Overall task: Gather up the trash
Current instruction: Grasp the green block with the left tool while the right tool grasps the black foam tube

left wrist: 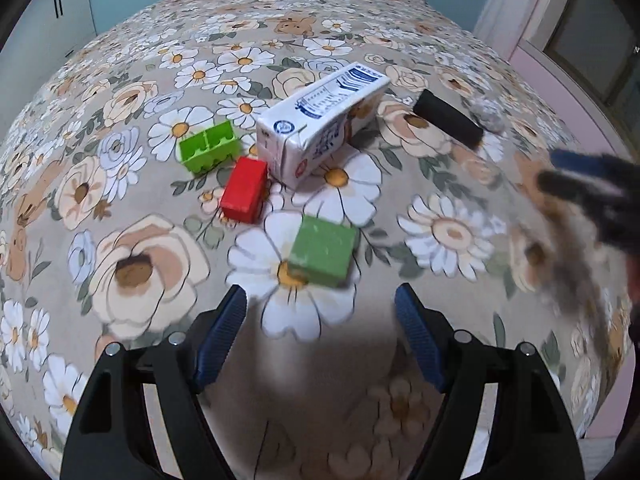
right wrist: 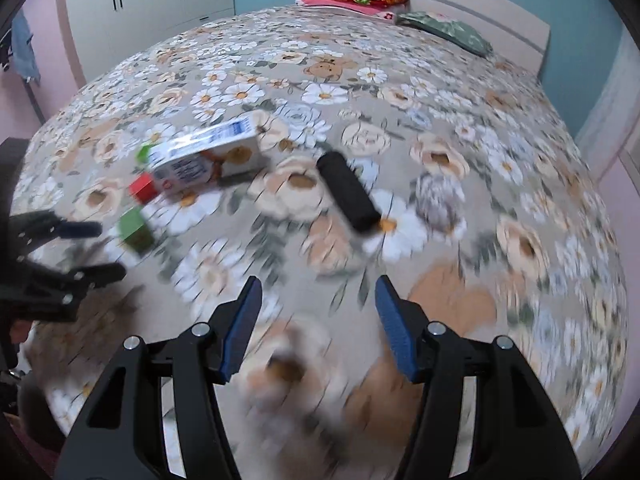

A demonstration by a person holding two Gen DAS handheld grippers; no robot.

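A flowered bed (left wrist: 120, 272) carried the clutter: a white milk carton (left wrist: 320, 120) lay on its side at centre, a black cylinder (left wrist: 448, 124) at its three o'clock beside a crumpled wad (right wrist: 436, 200). Both the left tool (left wrist: 320, 320) and right tool (right wrist: 318, 312) hovered spread wide, holding nothing.

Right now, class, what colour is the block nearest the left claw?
Green: the block shows best in the left wrist view.
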